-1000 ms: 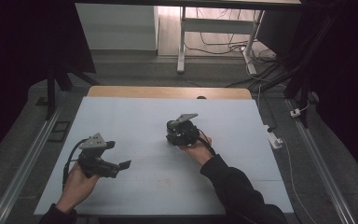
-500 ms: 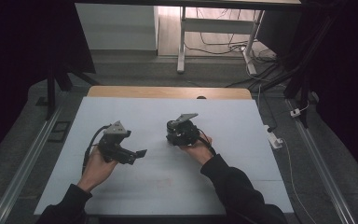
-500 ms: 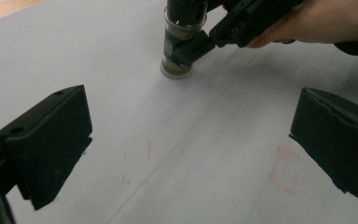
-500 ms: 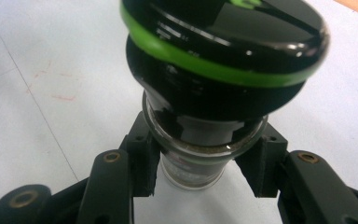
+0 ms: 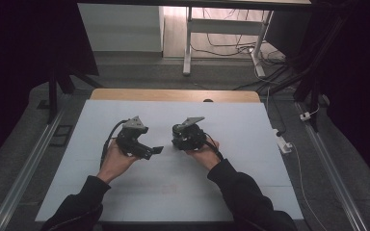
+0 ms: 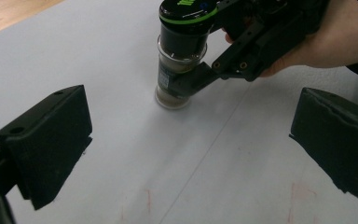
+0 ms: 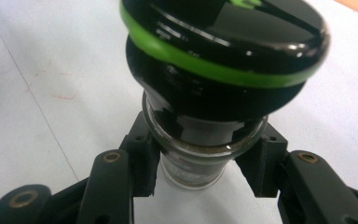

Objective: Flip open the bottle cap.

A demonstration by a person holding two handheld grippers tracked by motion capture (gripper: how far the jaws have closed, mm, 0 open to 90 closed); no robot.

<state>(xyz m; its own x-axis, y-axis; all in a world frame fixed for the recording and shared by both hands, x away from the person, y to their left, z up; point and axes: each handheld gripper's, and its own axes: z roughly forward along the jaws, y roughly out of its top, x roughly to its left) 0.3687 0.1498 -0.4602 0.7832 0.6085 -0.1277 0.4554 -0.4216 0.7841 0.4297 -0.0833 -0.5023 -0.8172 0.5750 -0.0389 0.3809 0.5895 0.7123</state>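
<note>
Upright on the white table [image 5: 250,192], a glass spice jar [image 6: 179,70] with a black, green-ringed grinder cap [image 7: 223,46] is clamped low on its body by the right gripper [image 7: 200,170]. Near the jar, the left gripper [image 6: 191,154] is held wide and empty. If the tall cap is knocked or twisted hard, the jar could be tipped or slipped in that low grip.

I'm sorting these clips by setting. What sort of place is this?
Probably a lab or recording workstation, not a kitchen: a bare white table flanked by metal rails, loose cables on the floor behind, and dark surroundings.
</note>
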